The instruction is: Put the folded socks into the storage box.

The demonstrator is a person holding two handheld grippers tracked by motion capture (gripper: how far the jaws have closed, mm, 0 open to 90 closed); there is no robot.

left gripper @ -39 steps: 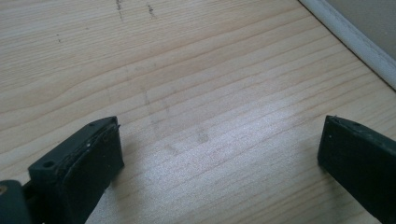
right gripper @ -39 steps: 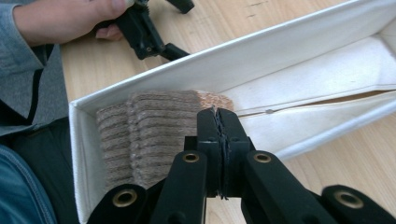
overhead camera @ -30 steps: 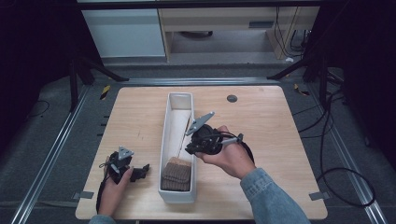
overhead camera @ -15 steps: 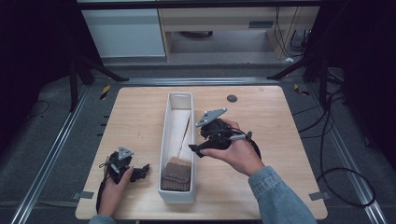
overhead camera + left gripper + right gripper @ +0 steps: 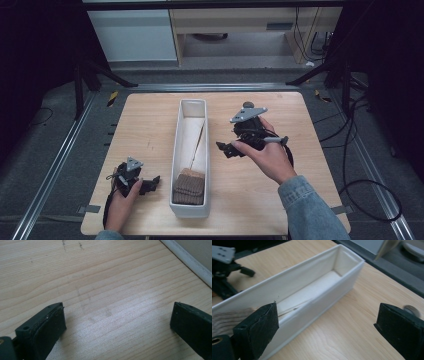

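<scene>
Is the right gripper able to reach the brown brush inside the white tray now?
Probably yes. The right gripper is beside the white tray, jaws open and empty, and nothing covers the brown brush at the tray's near end.

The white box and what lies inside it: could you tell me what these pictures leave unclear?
- Brown ribbed item in the white box: too small in the high view to identify; in the right gripper view it is blurred and partly behind a jaw.
- Thin stick in the box: too fine to name.
- Small dark round thing on the table: partly hidden by the right gripper.
</scene>
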